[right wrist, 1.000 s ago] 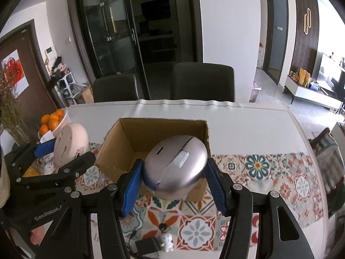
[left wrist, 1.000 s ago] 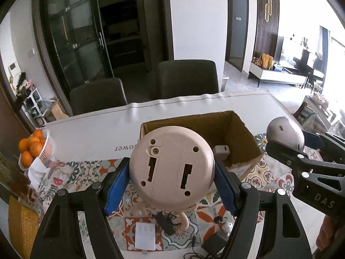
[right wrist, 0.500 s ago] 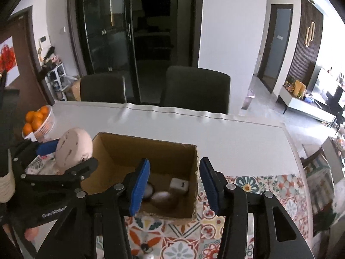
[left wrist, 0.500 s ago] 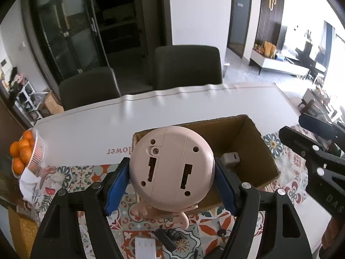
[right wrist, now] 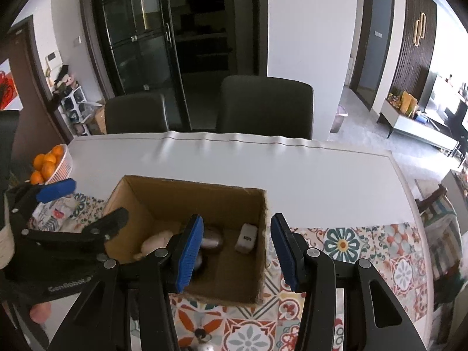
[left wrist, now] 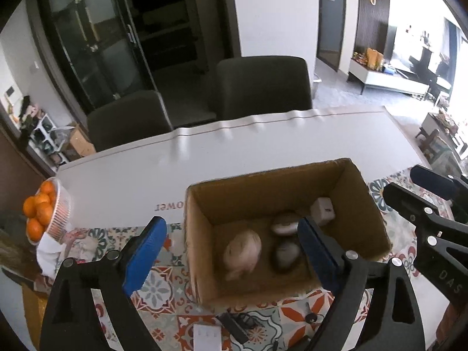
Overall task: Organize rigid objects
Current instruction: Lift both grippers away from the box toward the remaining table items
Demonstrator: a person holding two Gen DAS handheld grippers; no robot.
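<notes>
The pink toy (left wrist: 242, 251) lies in the cardboard box (left wrist: 204, 204) beside two grey shells (left wrist: 285, 253) and a white charger (left wrist: 321, 212). The left tongs (left wrist: 231, 251) have just spread wide above the box and hold nothing; the right tongs (right wrist: 237, 248) stand narrower, also empty. Best to lift both straight up, clear of the box walls, before reaching for the black adapter (left wrist: 234, 326) on the patterned cloth (left wrist: 163, 286).

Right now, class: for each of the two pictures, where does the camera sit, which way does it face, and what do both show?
Left wrist view: sits on the left gripper, facing down and forward into the open brown cardboard box; its blue-padded fingers show, spread apart with nothing between.
Right wrist view: sits on the right gripper, facing the same box's right side; its own fingers and the left gripper show.
Shared: the box, the white table, the basket of oranges.
</notes>
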